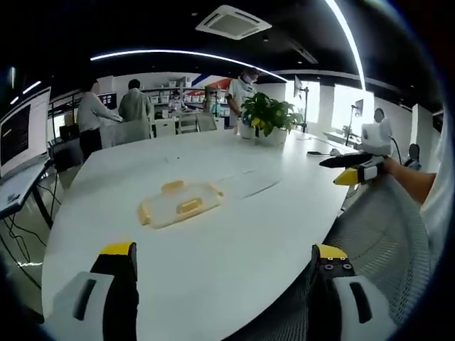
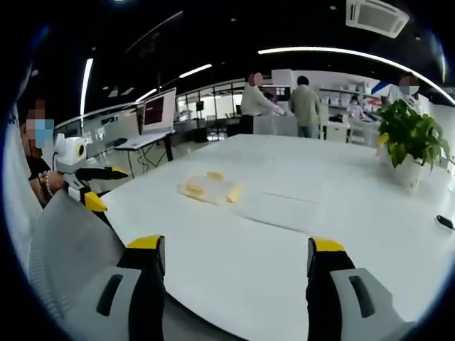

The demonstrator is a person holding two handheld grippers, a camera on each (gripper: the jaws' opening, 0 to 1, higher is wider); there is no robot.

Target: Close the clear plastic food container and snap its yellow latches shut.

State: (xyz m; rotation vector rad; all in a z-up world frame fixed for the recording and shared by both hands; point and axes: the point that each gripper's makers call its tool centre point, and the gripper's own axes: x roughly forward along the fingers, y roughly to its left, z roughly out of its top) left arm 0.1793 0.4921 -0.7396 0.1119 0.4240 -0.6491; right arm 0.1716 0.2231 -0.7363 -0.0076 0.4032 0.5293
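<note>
The clear plastic food container (image 1: pixel 180 204) lies flat out on the white table (image 1: pixel 213 284), well ahead of the left gripper (image 1: pixel 224 266) and a touch left of the midline between its fingers (image 1: pixel 121 263); from the right gripper (image 2: pixel 234 259) it sits farther off still, ahead and left of the gap between that pair. Its yellow latches (image 1: pixel 188 206) show as small tabs on the edges, but at this range there is no telling whether the lid is seated or any latch is snapped down. Both grippers are spread wide and empty, nothing between the fingers, and both hang back near the table's edge, apart from the container. In the left gripper view, the right gripper pokes in at far right, held in a person's hand over a mesh chair back (image 1: pixel 384 234). A potted plant (image 1: pixel 266 117) stands beyond the container, and people stand at the far end of the room. By the look of it the work is not yet begun: the reach in, any pressing of the lid, and every latch seem to lie ahead.
</note>
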